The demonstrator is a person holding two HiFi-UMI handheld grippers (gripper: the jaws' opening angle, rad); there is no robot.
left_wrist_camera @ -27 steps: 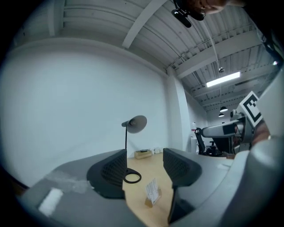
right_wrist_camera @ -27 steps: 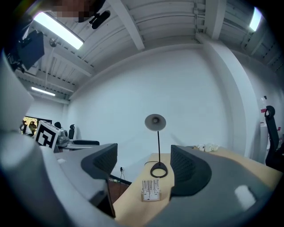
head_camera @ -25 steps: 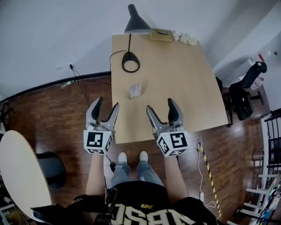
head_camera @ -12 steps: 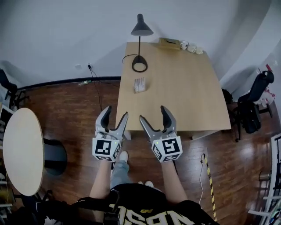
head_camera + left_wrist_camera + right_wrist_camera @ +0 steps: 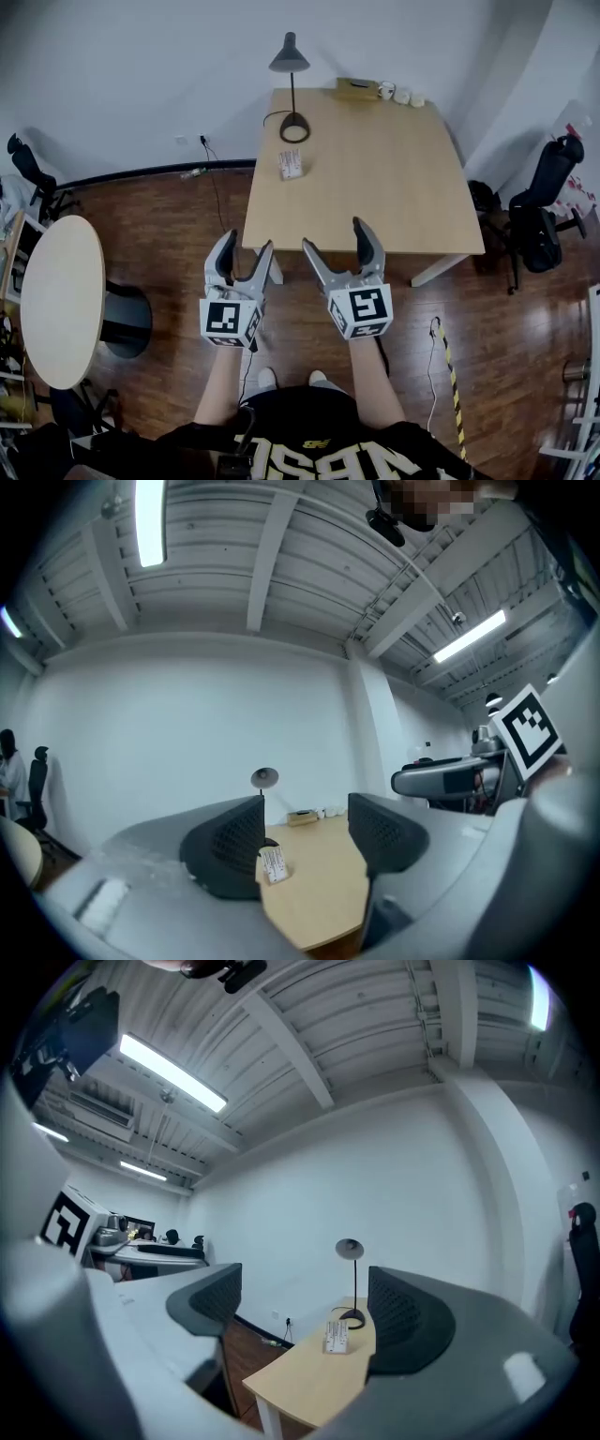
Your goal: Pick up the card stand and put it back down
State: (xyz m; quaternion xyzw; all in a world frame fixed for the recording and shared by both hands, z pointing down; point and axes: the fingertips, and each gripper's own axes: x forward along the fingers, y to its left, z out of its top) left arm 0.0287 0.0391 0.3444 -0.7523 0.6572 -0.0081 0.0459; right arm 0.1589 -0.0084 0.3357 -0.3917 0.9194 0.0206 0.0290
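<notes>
— So, inspector, where does the card stand (image 5: 291,165) lie?

— Upright on the tabletop (image 5: 375,187); close to its left edge, near the foot of the lamp (image 5: 292,94); nothing touches it.

— And the tools?

— Left hand-held gripper (image 5: 246,246): jaws partly spread, nothing between them; its own view shows only the distant stand in the gap. Right hand-held gripper (image 5: 336,236): jaws spread wide, having just been opening; likewise empty. Both are held level over the wooden floor (image 5: 169,216), short of the near tabletop edge and well apart from the stand.

— Stage of the task?

— Undetermined; a stand resting on the tabletop with two empty tools well off fits a walk-up to lift it, and equally a retreat once it is set back down; I record only how the things lie.

— Any guidance on doing this well?

— Only what holds either way, in my judgement; keep both tools level and steady, jaws spread, clear of the near tabletop edge; keep the stand in sight between the jaws; give the lamp room. The stand looks light and narrow-footed; a glancing knock would likely tip it or push it off the left edge.
</notes>
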